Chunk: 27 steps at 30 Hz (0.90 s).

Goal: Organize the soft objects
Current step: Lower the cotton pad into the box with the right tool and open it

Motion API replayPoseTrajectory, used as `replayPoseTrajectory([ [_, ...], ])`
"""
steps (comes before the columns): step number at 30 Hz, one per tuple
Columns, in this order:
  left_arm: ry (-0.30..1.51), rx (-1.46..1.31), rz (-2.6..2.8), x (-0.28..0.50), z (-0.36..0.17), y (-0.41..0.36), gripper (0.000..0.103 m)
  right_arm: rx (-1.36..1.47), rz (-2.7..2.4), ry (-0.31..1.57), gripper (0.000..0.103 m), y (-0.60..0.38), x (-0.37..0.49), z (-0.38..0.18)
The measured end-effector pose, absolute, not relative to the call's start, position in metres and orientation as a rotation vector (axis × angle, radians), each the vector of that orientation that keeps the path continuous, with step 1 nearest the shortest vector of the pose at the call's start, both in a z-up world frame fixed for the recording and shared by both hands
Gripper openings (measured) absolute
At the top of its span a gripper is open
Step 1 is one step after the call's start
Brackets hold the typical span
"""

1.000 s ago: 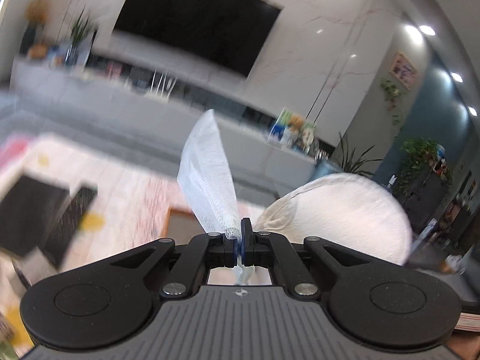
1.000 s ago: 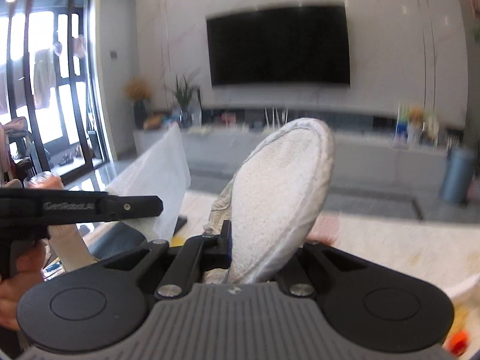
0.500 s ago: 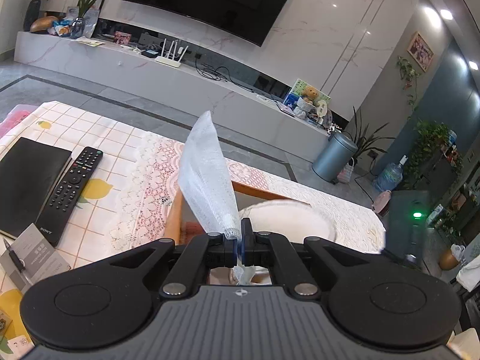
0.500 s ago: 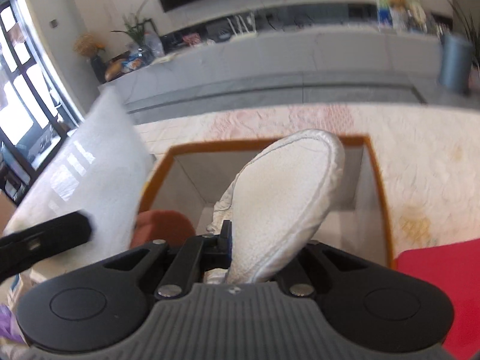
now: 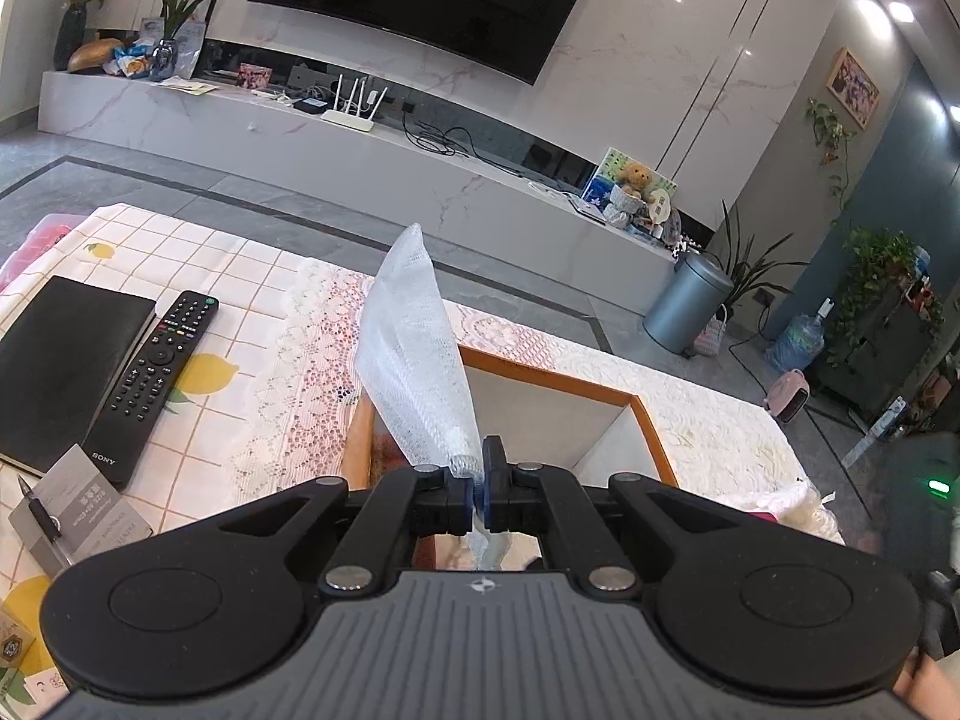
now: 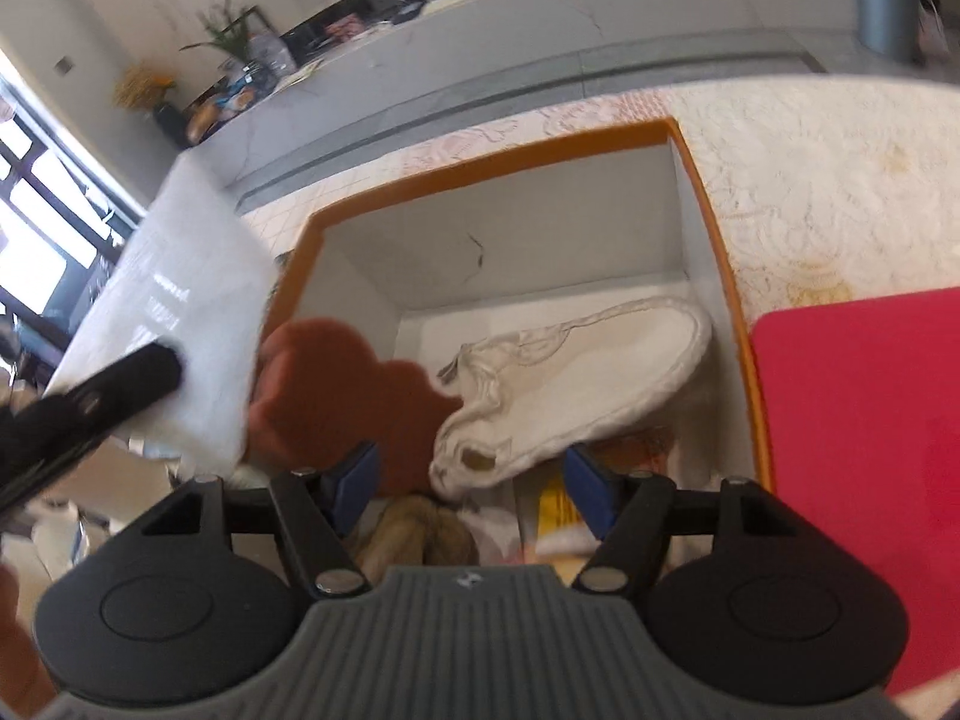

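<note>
My table wears a lemon-print and lace cloth. On it lie a black notebook, a remote at left, and the orange-rimmed box at centre.

I note the white mesh cloth as an open-weave, slightly translucent fabric. The cream slipper reads as nubby terry-like cloth with stitched seams, matt throughout. The box looks like cardboard: smooth matt grey-white inner walls, orange rim. The rust-coloured piece appears soft and matt, like felt or sponge; I cannot tell which. The tablecloth is lace-patterned cloth. The remote is matt black plastic. The gripper bodies show matt black plastic, with ribbed grey housings and shiny metal screw heads.
</note>
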<state>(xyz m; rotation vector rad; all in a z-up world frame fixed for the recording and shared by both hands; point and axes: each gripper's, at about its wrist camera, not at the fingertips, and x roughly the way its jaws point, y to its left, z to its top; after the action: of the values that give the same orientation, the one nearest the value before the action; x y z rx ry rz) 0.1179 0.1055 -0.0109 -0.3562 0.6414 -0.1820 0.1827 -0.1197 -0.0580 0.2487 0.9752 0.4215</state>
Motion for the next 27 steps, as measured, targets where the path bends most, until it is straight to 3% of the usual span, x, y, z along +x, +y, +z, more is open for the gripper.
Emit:
replayPoseTrajectory([
  [4,0.646,-0.349,-0.170,0.117,-0.013,0.103,0.003,0.026,0.394,0.833,0.066,-0.117,0.155,-0.039],
  [6,0.649,-0.354,-0.169,0.117,-0.013,0.101,0.003,-0.123,0.409,0.764,0.056,-0.110,0.146,-0.036],
  [9,0.630,-0.353,-0.165,0.115,-0.012,0.099,0.003,-0.234,0.362,0.726,0.054,-0.106,0.141,-0.034],
  [27,0.598,-0.258,-0.451,0.140,-0.026,0.019,0.003,-0.202,0.350,0.683,0.054,-0.137,0.134,-0.039],
])
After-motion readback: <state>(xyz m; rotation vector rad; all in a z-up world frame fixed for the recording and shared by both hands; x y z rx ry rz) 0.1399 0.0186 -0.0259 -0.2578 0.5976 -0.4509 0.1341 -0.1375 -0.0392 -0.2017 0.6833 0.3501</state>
